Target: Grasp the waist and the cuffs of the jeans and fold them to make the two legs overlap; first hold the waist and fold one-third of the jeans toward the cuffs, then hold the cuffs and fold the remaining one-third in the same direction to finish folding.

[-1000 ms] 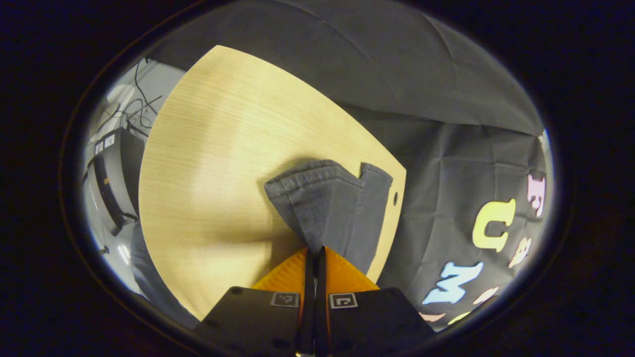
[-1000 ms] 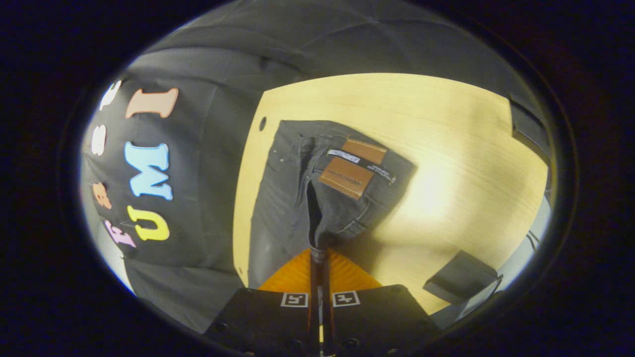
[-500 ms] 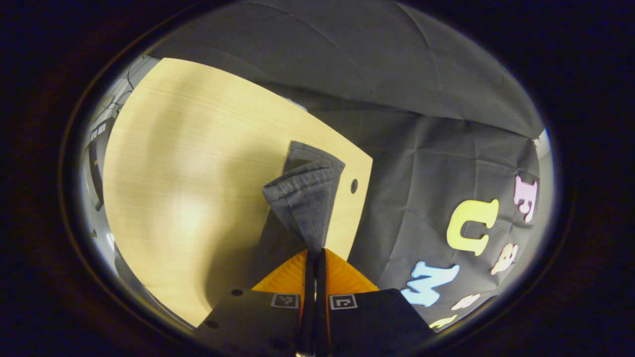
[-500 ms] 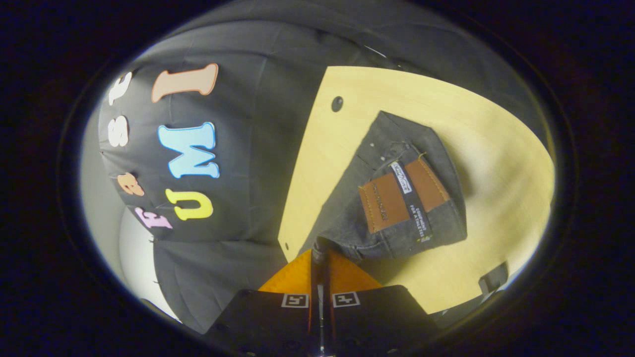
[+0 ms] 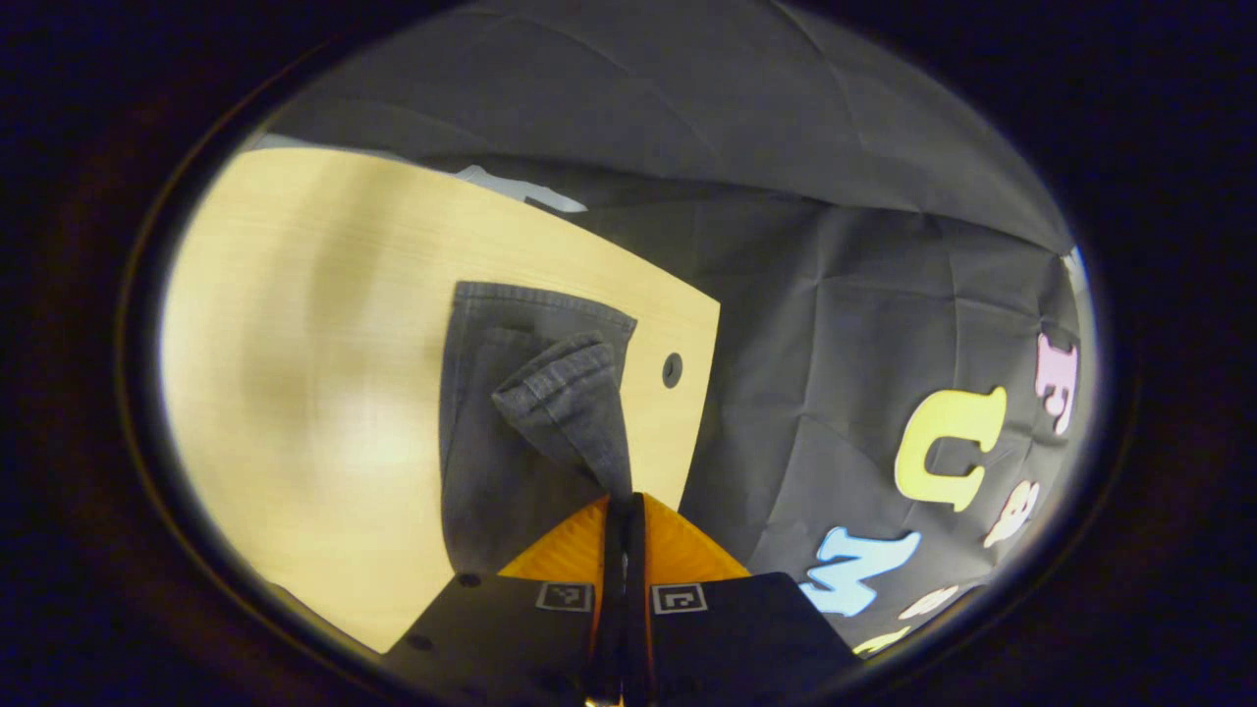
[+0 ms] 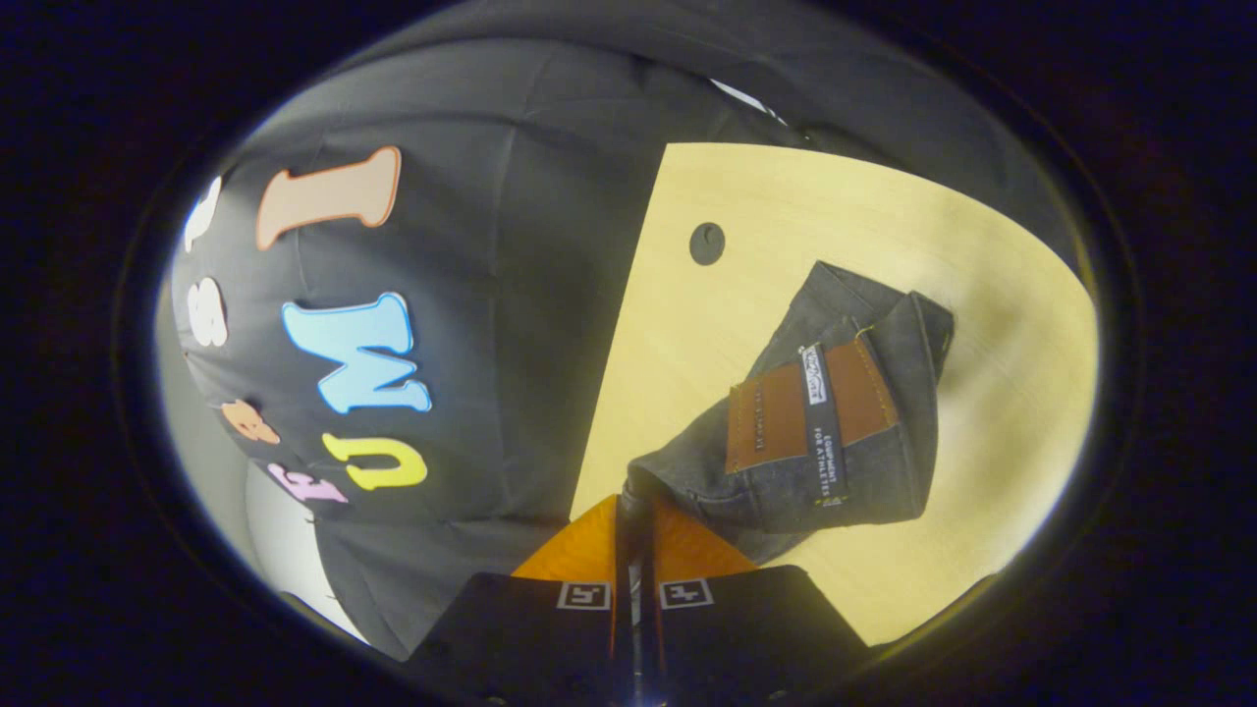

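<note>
lifted cuff (image 5: 570, 393) now over the other leg (image 5: 481, 432)

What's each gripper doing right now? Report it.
Left gripper: shut on the jeans at a cuff.
Right gripper: shut on the jeans at the waist.

Pale wooden table (image 5: 324, 295) — round hole (image 6: 706, 243) near its edge, black cloth wall (image 5: 835, 245)

Left gripper view: the jeans (image 5: 511, 432) run down behind the fingers (image 5: 565, 545), so the pinched edge is hidden. Right gripper view: the waist (image 6: 786, 462) disappears between the fingers (image 6: 589, 540); print on the leather patch (image 6: 810, 417) is too small to read.
</note>
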`<state>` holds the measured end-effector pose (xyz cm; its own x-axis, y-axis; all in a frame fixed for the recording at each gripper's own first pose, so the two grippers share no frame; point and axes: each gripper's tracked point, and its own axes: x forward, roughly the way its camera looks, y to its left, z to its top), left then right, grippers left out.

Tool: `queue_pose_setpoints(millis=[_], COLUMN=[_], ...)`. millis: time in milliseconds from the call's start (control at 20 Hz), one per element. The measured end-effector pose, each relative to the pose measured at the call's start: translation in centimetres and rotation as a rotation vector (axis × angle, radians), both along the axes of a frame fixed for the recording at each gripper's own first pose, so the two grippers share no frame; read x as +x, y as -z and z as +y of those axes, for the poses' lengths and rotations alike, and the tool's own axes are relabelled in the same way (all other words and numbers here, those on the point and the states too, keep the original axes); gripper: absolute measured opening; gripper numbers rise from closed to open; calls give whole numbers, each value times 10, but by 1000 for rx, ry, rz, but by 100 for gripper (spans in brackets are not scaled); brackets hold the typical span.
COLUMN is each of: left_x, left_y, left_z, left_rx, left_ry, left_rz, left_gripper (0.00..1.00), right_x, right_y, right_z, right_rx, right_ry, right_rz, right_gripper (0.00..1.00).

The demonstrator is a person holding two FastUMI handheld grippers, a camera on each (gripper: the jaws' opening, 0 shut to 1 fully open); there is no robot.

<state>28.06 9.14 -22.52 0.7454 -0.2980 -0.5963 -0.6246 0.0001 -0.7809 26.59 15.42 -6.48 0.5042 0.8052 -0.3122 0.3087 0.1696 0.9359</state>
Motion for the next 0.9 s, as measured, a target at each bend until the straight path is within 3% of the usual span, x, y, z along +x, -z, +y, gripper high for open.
queue_pose_setpoints(millis=[50, 100, 150, 200, 350, 400, 450, 500, 650, 800, 850, 900], left_x=[9, 19, 29, 38, 61, 65, 71, 74, 81, 82, 83, 82], left_y=[8, 15, 24, 32, 60, 68, 79, 85, 94, 88, 87, 85], left_z=[-2, -5, -9, -13, -24, -26, -29, -30, -34, -36, -33, -30], left_rx=[15, 29, 43, 56, 111, 125, 139, 158, 203, 302, 359, 420], left_ry=[15, 31, 50, 65, 113, 131, 146, 162, 218, 289, 306, 327], left_rz=[3, 7, 11, 15, 42, 54, 70, 84, 96, 41, 25, 6], left_gripper=[3, 8, 3, 8, 8, 8, 3, 8, 3, 17, 22, 40], right_x=[9, 18, 25, 32, 45, 48, 49, 47, 43, 27, 20, 16], right_y=[10, 22, 33, 43, 74, 83, 88, 89, 94, 86, 83, 82], right_z=[6, 11, 15, 20, 32, 34, 35, 39, 44, 36, 29, 23], right_rx=[-11, -22, -29, -35, -70, -87, -101, -114, -180, -307, -359, -401], right_ry=[18, 34, 49, 60, 84, 93, 97, 96, 112, 118, 129, 145], right_rz=[4, 10, 13, 19, 45, 47, 48, 47, -23, -113, -148, -174], right_gripper=[3, 3, 4, 4, 1, 6, 6, 0, 23, 53, 50, 63])
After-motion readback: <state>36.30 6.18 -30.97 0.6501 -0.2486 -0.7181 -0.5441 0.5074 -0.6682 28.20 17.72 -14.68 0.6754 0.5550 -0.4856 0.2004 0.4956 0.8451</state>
